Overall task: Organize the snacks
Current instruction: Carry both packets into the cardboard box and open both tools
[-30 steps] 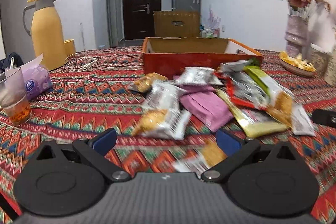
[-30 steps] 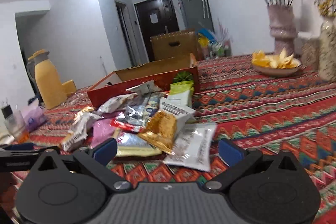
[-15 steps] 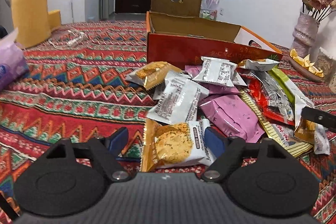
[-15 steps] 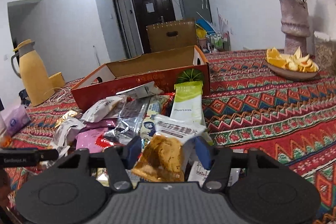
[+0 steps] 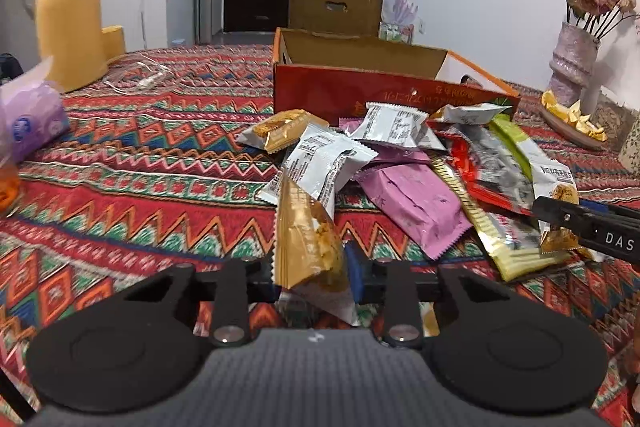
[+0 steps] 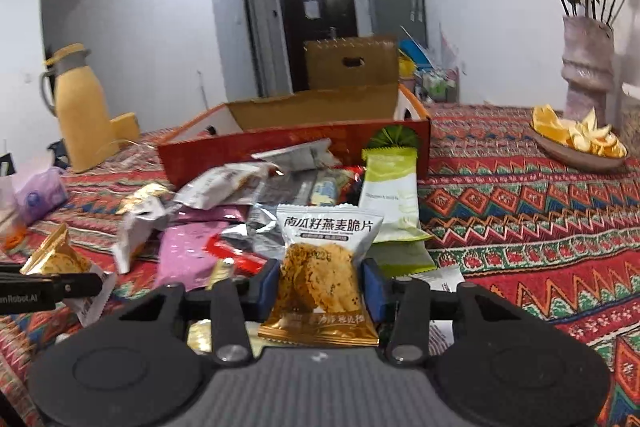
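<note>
Several snack packets lie heaped on the patterned cloth before an open red cardboard box (image 5: pixel 360 91); a pink packet (image 5: pixel 412 199) and a green-white one (image 6: pixel 388 195) are among them. My left gripper (image 5: pixel 312 267) is closing, its blue pads pressing a gold cookie packet (image 5: pixel 308 239) that stands on edge between them. My right gripper (image 6: pixel 320 283) is also closing, its pads squeezing a white-and-gold oat cookie packet (image 6: pixel 320 267) held upright. Each gripper shows at the edge of the other's view, the right gripper (image 5: pixel 592 227) at the right and the left gripper (image 6: pixel 48 287) at the left.
A yellow thermos jug (image 5: pixel 68 15), a purple tissue pack (image 5: pixel 28 123) and a glass of tea (image 5: pixel 6 187) stand at the left. A vase of dried flowers (image 5: pixel 572 63) and a dish of orange peel (image 6: pixel 576 139) sit at the right. A brown cardboard box (image 5: pixel 336 7) is behind.
Both grippers went from wide open to closed on cookie packets. The left packet, flat on the cloth before, now stands on edge. Both grippers moved in toward the pile.
</note>
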`<state>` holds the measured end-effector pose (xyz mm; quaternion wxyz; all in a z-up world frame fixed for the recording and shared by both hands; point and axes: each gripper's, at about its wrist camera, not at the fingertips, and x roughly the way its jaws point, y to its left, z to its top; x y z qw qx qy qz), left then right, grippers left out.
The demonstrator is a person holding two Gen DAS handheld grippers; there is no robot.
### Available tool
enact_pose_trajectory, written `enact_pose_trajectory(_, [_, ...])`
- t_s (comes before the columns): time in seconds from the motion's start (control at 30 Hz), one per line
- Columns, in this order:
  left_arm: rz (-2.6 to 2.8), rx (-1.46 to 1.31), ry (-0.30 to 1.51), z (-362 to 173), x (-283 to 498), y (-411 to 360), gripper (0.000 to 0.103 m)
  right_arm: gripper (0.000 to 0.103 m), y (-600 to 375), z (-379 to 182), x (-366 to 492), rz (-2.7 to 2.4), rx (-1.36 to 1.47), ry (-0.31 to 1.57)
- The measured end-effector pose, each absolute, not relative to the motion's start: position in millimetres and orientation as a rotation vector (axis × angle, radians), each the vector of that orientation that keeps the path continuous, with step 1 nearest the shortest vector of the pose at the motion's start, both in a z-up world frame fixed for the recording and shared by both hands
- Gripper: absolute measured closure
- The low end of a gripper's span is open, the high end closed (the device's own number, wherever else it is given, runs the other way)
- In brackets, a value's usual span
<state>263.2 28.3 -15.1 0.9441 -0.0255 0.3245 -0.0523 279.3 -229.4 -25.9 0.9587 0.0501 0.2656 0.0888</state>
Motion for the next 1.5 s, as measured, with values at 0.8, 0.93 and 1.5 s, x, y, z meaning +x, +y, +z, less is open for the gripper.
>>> enact_pose_trajectory(0.8, [-0.179, -0.027, 0.483, 69, 188, 25, 0.079, 0.060, -285, 36, 182, 0.254, 0.155, 0.413])
enact_pose_trajectory(0.93, [-0.217, 0.006, 0.450, 107, 231, 34, 0.079, 0.060, -305, 84, 216, 0.315, 0.130, 0.348])
enact_pose_trajectory(1.5, [-0.228, -0.025, 0.657, 79, 589, 14, 0.079, 0.060, -250, 76, 596, 0.238, -0.125, 0.677])
